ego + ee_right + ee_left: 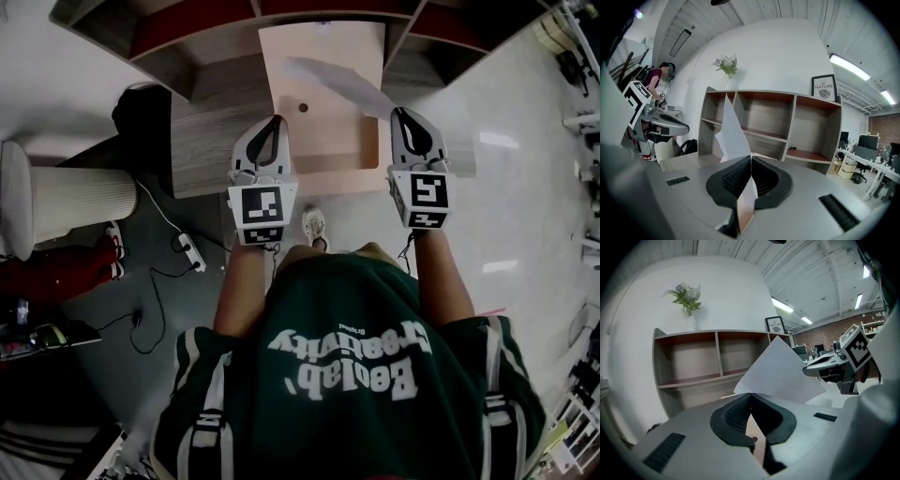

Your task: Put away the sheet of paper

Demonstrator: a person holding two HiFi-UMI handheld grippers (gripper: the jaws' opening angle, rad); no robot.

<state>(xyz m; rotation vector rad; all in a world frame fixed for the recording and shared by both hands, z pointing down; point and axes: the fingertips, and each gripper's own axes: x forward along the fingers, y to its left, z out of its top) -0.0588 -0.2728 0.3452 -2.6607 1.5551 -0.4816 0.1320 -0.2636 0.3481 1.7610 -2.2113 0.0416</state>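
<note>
**shelfwatcher:** What sits between you and the shelf unit (187, 23)? From your head cam I get a wood table (211, 131) pushed up against its front. A peach panel (319, 141) lies on the table, and both your grippers hang over that panel.

**gripnerd:** Yep, the table is the one thing in front of the shelf unit. Off the unit's left end there's a black bag (141, 112). Farther out from the shelves on that side, a white pleated cylinder (84, 202) stands and a power strip (187, 248) lies with its cables on the floor.

**shelfwatcher:** And the paper?

**gripnerd:** Your right gripper (751, 159) is clamped on one corner of the sheet of paper (733, 133). The rest stands up in front of the unit's left compartments. Your left gripper (751, 394) has its jaws pressed together on nothing, and the sheet shows just past its tips.

**shelfwatcher:** Anything stored there?

**gripnerd:** On top of the unit, a vase of flowers (687, 298) stands over the left end and a framed picture (824, 87) over the right. The lower right compartment holds a small dark thing (791, 148) (too tiny to identify).
</note>
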